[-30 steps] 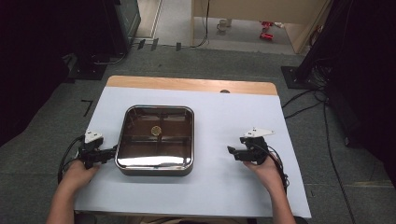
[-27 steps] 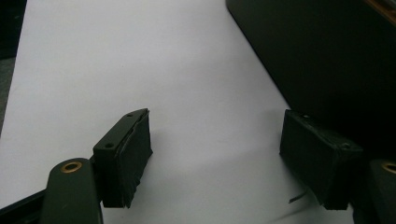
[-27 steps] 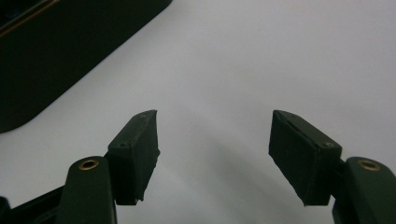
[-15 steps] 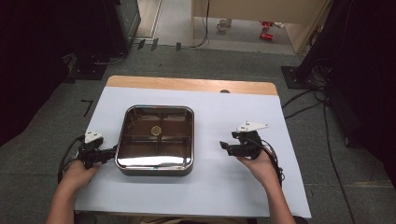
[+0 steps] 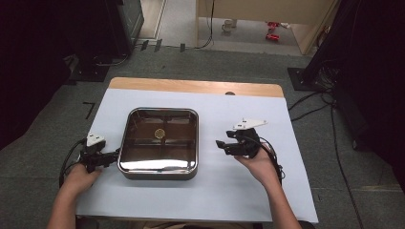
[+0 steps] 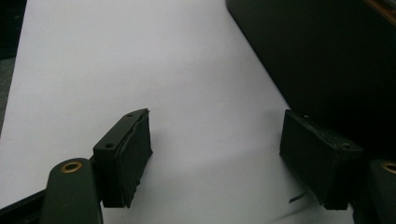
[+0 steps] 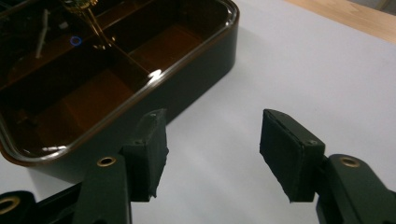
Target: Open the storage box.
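A: Change since the earlier frames: the right hand-held gripper (image 5: 220,144) has travelled leftward across the white surface (image 5: 286,181) toward the square compartment tray (image 5: 158,168). The left hand-held gripper (image 5: 116,155) has kept its station at the tray's left wall.

B: Confirm the jaw state of each unit.

A: Right hand-held gripper (image 7: 212,151): jaws spread wide, nothing between them, white surface visible in the gap. Left hand-held gripper (image 6: 215,161): jaws likewise spread, nothing between them.

B: Tray location?

A: The tray sits left of centre on the surface. Its interior is brown and glossy, split by dividers into compartments, with a small gold-coloured emblem (image 5: 159,133) near the middle. In the right gripper view, the tray (image 7: 196,70) lies up and to the left, its dark outer wall just beside the left-hand jaw; contact cannot be determined. In the left gripper view, the dark tray wall (image 6: 336,56) stands directly behind the right-hand jaw.

B: Hand positions?

A: The left hand (image 5: 81,177) and the right hand (image 5: 260,164) each grip their unit from the near edge.
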### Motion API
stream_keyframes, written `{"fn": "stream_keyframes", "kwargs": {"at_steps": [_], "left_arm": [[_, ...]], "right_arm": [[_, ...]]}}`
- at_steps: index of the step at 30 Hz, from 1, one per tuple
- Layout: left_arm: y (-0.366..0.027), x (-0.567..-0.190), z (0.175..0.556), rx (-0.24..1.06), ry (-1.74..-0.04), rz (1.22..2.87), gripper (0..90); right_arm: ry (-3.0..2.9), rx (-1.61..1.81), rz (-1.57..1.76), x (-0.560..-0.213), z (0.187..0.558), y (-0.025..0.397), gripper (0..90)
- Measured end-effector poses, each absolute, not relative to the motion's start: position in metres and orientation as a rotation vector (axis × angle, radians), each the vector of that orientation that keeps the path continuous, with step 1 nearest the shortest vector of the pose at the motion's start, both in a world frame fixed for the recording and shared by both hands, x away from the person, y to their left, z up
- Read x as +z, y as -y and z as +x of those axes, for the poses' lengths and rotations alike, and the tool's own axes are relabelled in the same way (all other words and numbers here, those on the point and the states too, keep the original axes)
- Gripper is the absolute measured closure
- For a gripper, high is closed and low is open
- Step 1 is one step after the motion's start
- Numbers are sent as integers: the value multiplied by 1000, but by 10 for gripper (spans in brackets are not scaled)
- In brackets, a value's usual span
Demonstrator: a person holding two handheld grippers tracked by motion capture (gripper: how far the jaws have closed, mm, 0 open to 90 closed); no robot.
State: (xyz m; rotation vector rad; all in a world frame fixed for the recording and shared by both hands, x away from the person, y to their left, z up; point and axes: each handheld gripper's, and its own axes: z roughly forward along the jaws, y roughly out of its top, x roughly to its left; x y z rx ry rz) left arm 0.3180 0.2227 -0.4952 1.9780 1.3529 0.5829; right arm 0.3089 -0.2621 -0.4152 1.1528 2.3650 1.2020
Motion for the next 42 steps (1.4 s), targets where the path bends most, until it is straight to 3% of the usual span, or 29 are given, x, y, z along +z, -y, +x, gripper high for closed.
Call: {"fn": "stream_keyframes", "kwargs": {"at_steps": [42], "left_arm": [[-223, -495, 318, 585, -1350, 1980, 250]], "right_arm": [[-2460, 1260, 988, -396, 335, 186, 481]]}}
